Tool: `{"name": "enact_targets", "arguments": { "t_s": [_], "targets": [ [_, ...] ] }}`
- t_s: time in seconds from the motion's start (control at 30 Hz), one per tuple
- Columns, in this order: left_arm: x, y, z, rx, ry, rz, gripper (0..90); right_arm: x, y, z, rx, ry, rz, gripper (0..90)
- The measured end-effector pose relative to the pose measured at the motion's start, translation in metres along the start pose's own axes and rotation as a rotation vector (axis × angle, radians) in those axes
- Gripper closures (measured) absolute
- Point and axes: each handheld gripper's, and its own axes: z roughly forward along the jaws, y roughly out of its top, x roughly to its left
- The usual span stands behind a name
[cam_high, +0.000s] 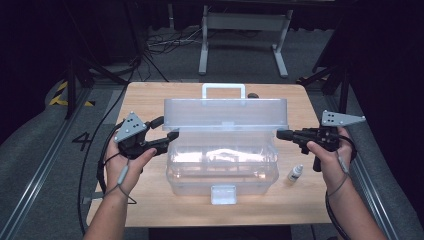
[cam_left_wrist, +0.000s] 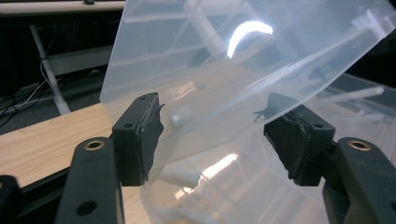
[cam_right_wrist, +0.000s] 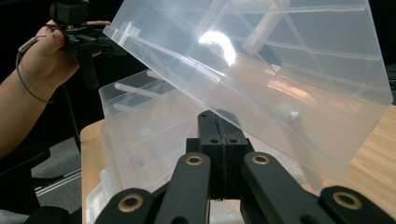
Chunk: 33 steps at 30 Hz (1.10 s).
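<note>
**Lid up, a gripper at each end of the clear box**

The clear plastic box (cam_high: 222, 167) sits mid-table (cam_high: 150, 95) with its lid (cam_high: 226, 114) raised and tilted back, white handle (cam_high: 223, 90) on top. The left gripper (cam_high: 169, 136) is at the lid's left end, jaws spread, and the lid's edge runs between the two pads (cam_left_wrist: 140, 137) without either one pressing on it, so nothing is gripped there. Across the box, the right gripper (cam_high: 281, 134) points at the lid's right end, jaws clenched flat together on nothing, tips just beside the plastic. Below that right gripper, close to the box's right wall, stands a small dropper bottle (cam_high: 295, 173). The box's white front latch (cam_high: 223, 194) faces the person.
</note>
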Motion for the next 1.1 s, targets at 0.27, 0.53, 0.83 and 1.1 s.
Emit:
{"name": "enact_targets", "arguments": {
  "t_s": [0.27, 0.53, 0.83, 1.1],
  "targets": [
    [-0.003, 0.006, 0.001, 0.016, 0.077, 0.035, 47.7, 0.0, 0.0, 0.001, -0.005, 0.008, 0.0, 90.0],
    [-0.004, 0.009, 0.002, 0.006, 0.131, 0.056, 57.4, 0.001, 0.002, 0.001, -0.012, 0.02, 0.002, 90.0],
    [-0.004, 0.007, 0.005, -0.017, 0.185, 0.029, 66.5, 0.003, 0.003, -0.005, -0.034, 0.023, 0.004, 90.0],
    [-0.004, 0.011, 0.006, 0.01, 0.207, 0.031, 69.1, 0.002, -0.001, -0.015, -0.056, 0.03, 0.022, 90.0]
  ]
}}
